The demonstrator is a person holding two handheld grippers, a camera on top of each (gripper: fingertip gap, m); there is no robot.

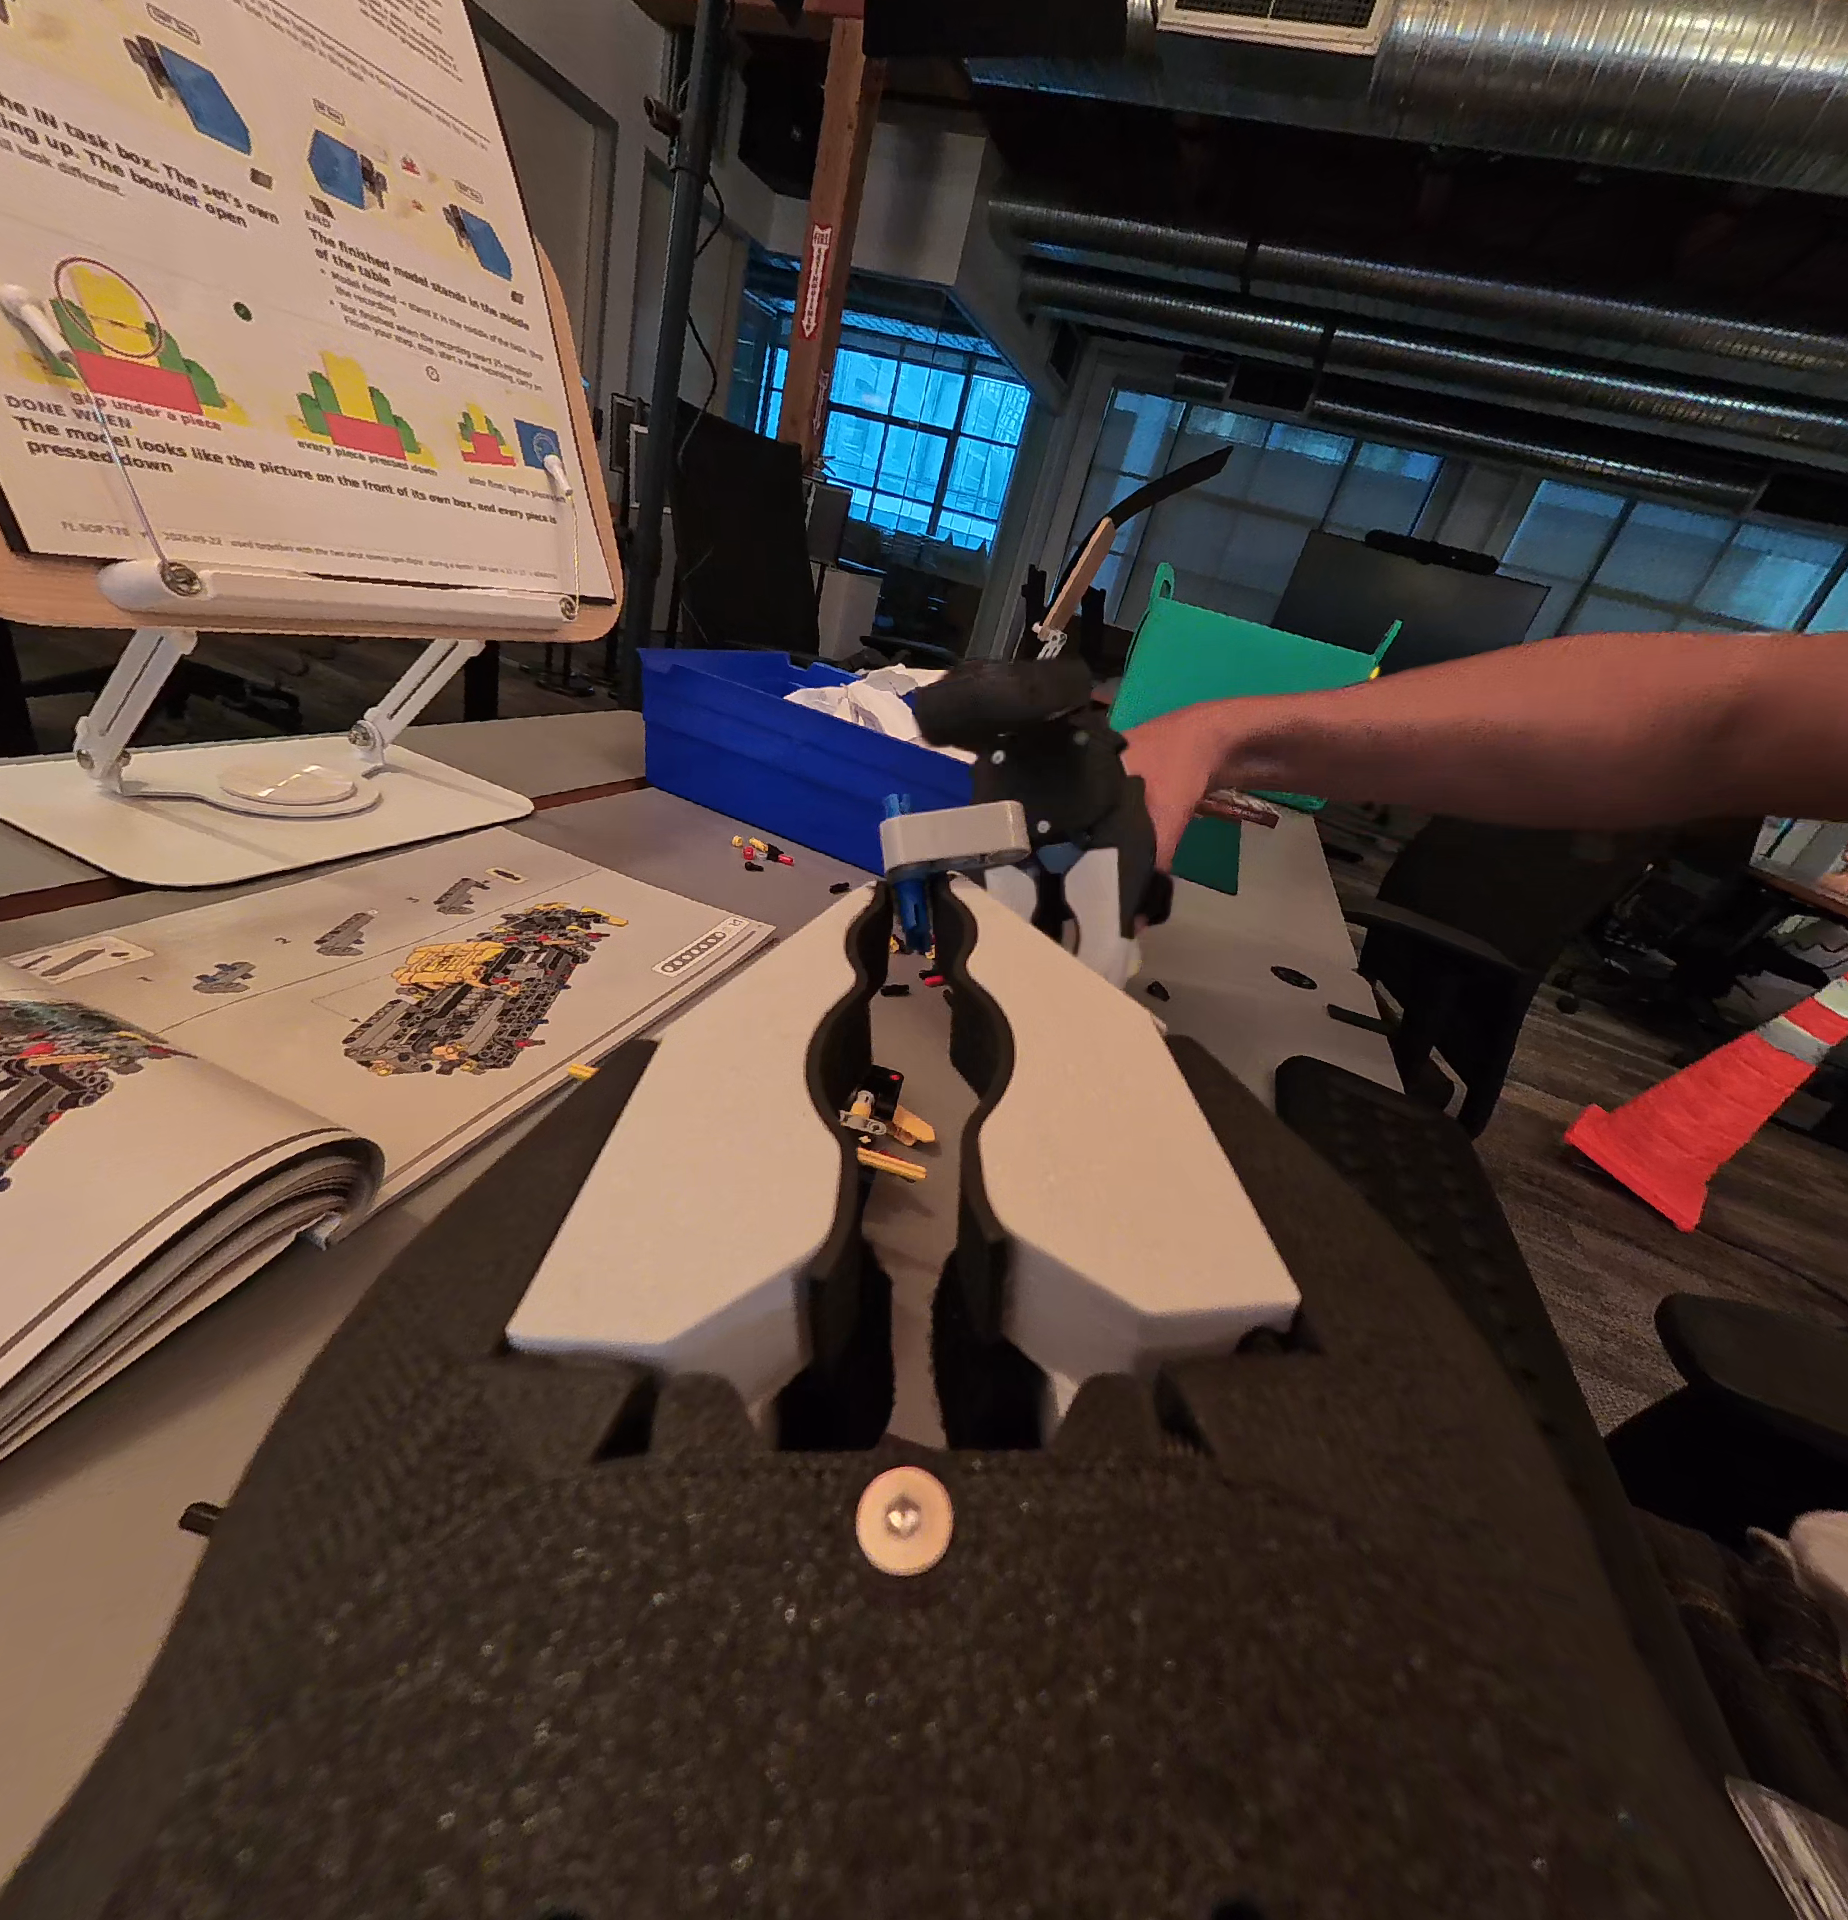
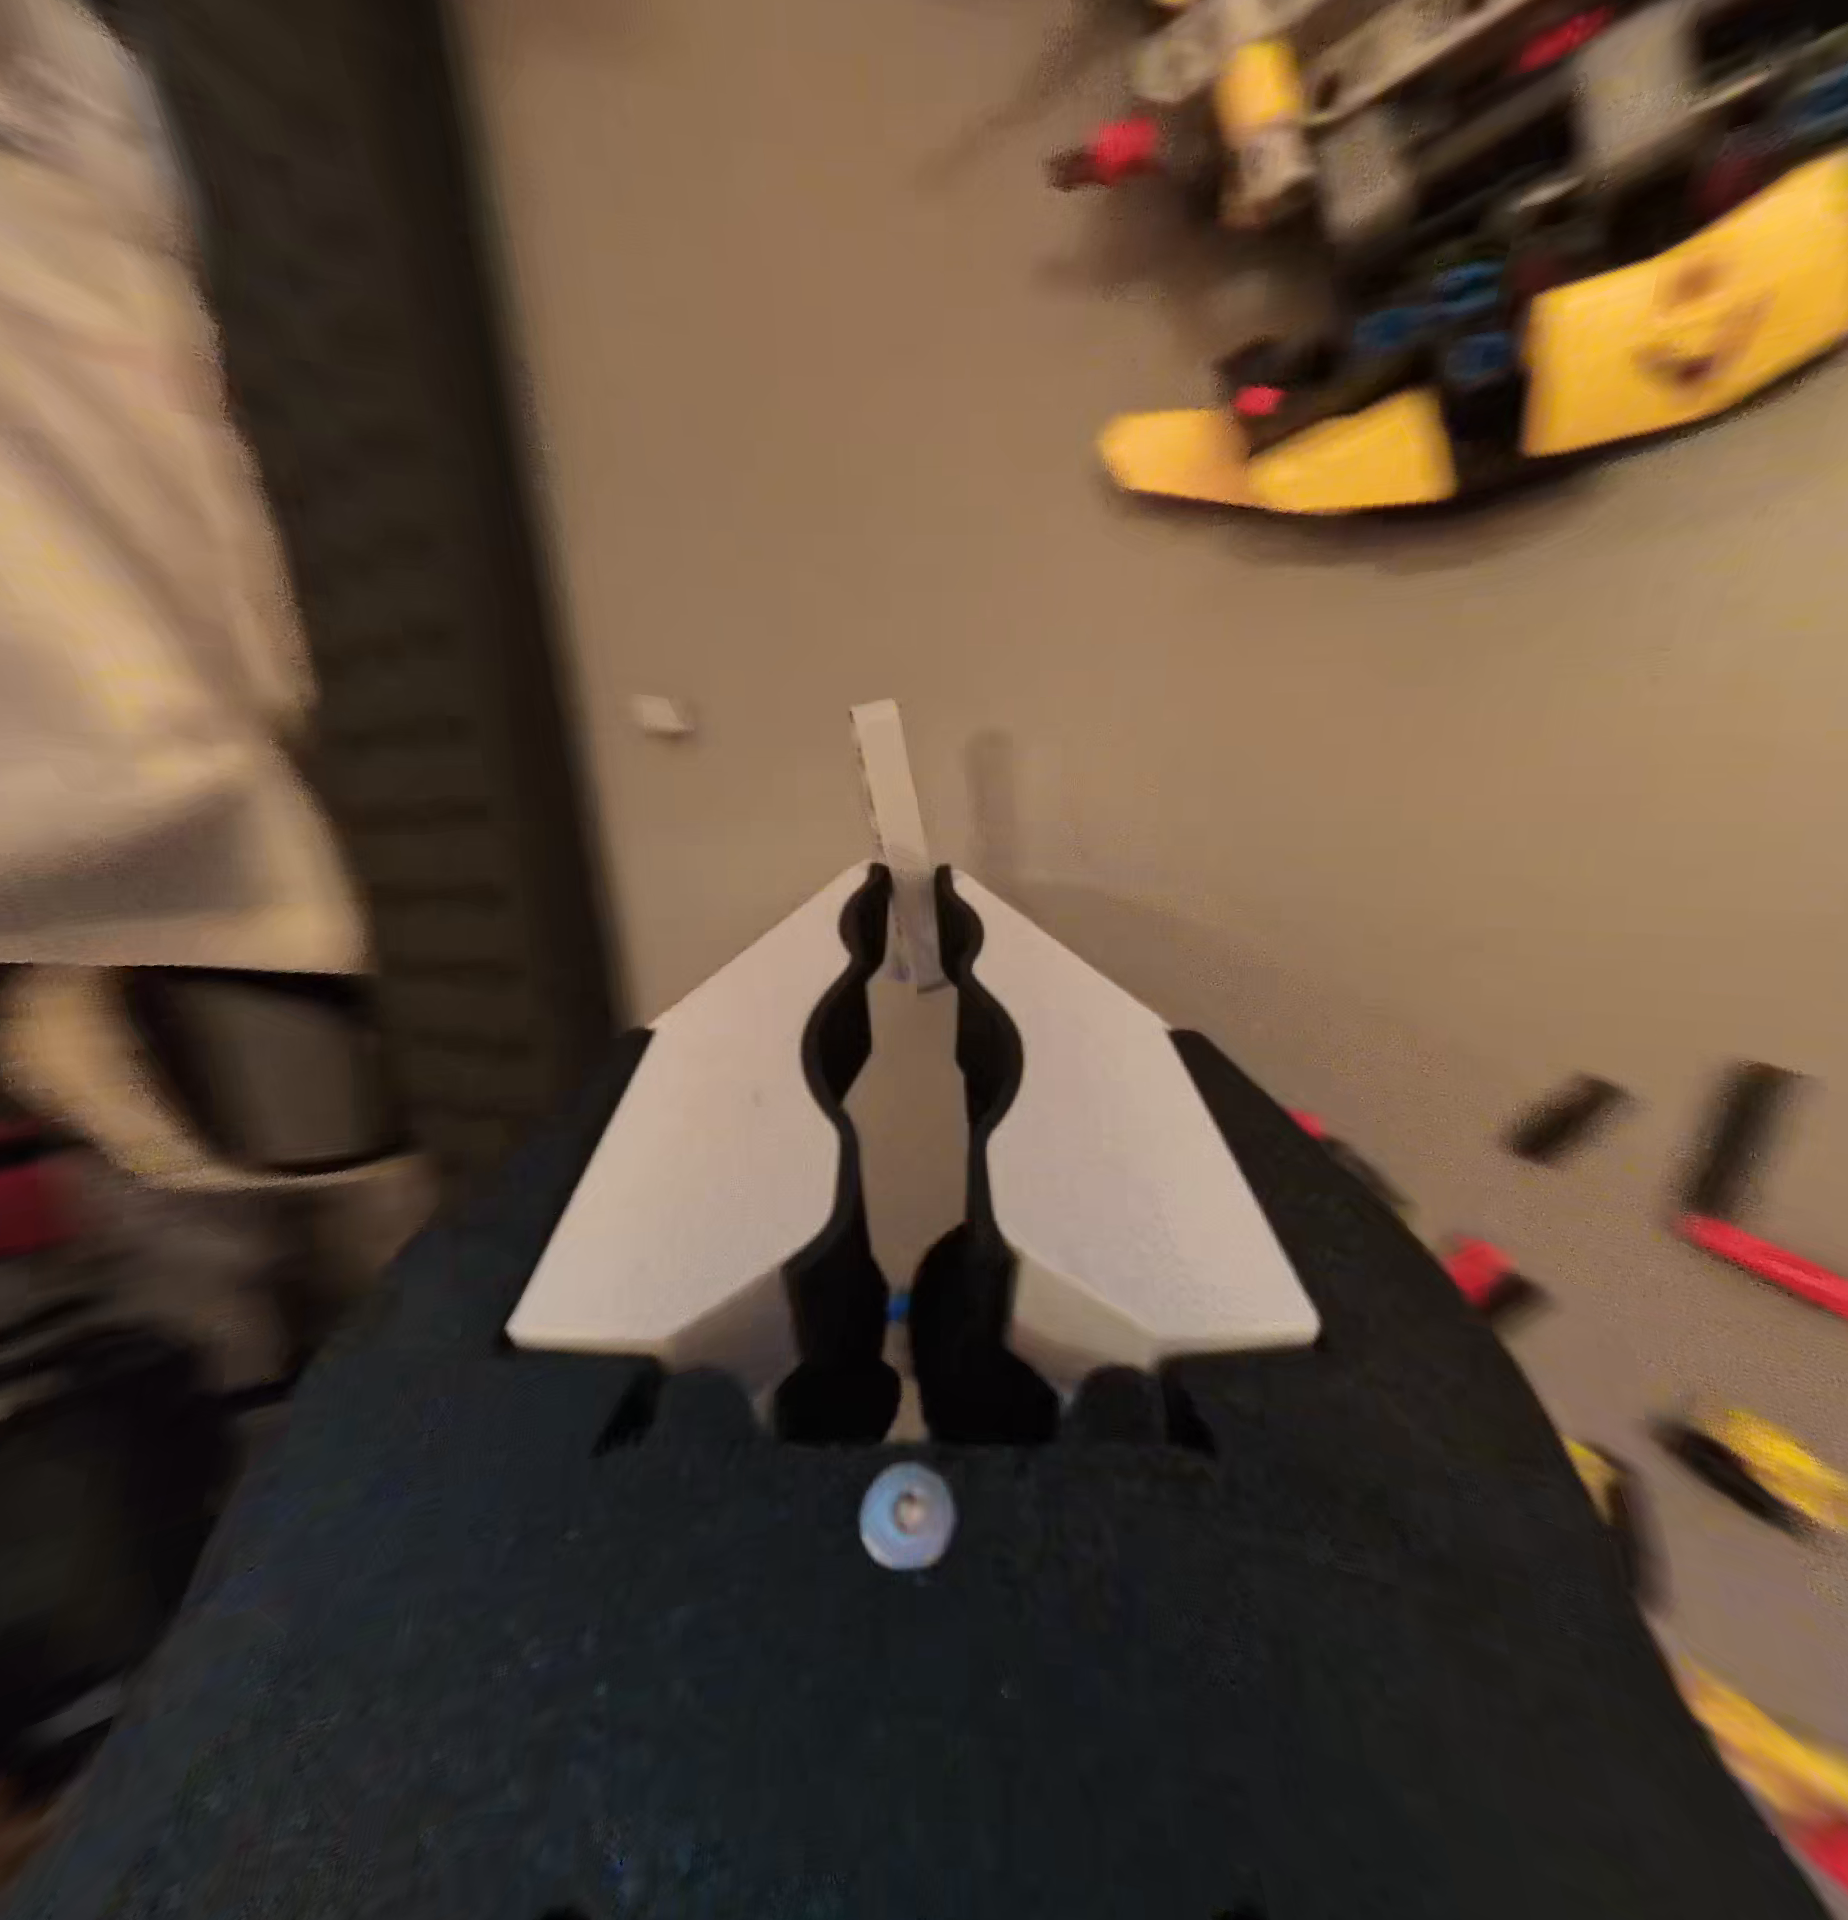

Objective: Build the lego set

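In the left wrist view my left gripper (image 1: 912, 902) is shut on a small blue lego pin (image 1: 909, 909), held upright above the grey table (image 1: 629, 862). A light grey lego beam (image 1: 951, 837) sits at the pin's top, touching it. The right gripper (image 1: 1055, 821) and a person's hand hold that beam from behind. In the blurred right wrist view my right gripper (image 2: 912, 883) is shut on the grey beam (image 2: 891, 800), seen edge-on above the table. A partly built yellow and black lego model (image 2: 1543, 312) lies at the upper right.
An open instruction booklet (image 1: 432, 987) lies to the left, with a sheet on a stand (image 1: 276, 312) behind it. A blue bin (image 1: 785, 758) and a green box (image 1: 1242, 675) stand at the back. Loose pieces lie on the table (image 1: 884, 1127) (image 2: 1772, 1273). An orange cone (image 1: 1730, 1091) stands on the floor to the right. The tips of one gripper are about 25 centimetres away from the tips of the other.
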